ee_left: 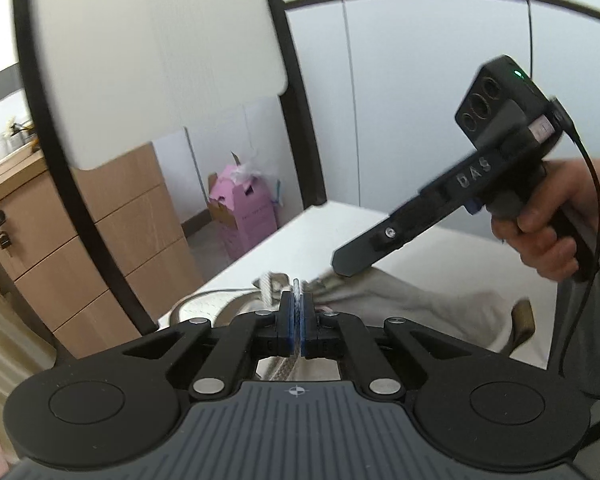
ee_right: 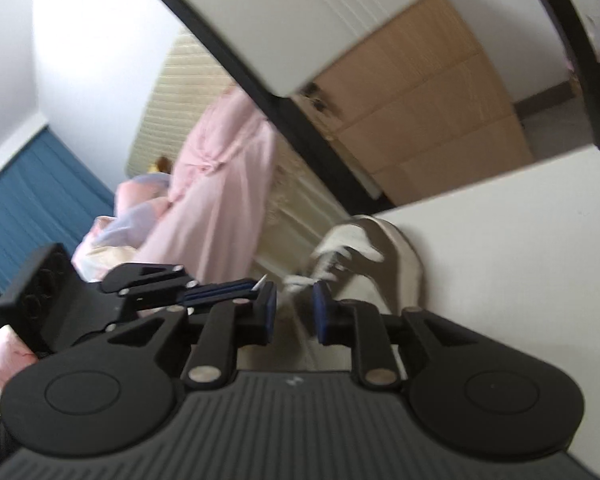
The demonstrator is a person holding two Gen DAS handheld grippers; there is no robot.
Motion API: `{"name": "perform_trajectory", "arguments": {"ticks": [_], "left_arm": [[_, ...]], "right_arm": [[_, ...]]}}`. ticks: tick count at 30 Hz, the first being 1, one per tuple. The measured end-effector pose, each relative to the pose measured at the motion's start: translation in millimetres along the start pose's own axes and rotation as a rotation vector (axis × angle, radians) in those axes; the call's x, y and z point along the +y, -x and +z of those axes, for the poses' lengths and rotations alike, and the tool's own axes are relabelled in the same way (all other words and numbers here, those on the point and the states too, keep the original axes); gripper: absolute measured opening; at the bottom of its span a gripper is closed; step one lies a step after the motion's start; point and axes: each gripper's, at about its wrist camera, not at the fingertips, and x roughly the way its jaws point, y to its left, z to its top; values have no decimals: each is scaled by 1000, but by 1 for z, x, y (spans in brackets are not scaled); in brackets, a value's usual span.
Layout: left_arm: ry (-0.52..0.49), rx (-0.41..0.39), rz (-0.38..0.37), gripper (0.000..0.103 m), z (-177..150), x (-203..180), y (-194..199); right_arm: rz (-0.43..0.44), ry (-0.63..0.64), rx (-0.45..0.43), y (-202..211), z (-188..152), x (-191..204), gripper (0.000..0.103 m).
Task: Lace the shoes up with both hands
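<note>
While pinched tight on the lace (ee_left: 297,300), left gripper (ee_left: 297,312) over shoe (ee_right: 380,264) at table (ee_right: 520,240) edge; right gripper (ee_right: 295,312) part open, holding nothing.

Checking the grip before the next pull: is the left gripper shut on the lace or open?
Shut on the lace: the left gripper has its blue pads pressed against it from both sides.

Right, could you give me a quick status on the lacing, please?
Left gripper shut on lace. Right gripper open, nothing between pads, over shoe. Shoe at table edge. Nothing in the way.
</note>
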Motion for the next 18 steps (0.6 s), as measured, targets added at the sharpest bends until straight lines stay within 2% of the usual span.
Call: {"name": "perform_trajectory", "arguments": {"ticks": [4, 12, 18], "left_arm": [[-58, 42, 17, 3, -1, -7, -11], [-170, 62, 46, 3, -1, -20, -18], [-242, 63, 55, 3, -5, -27, -18]], "right_arm": [[85, -268, -40, 0, -12, -35, 25], [141, -429, -61, -2, -21, -50, 25], [151, -456, -59, -2, -21, -53, 25]]}}
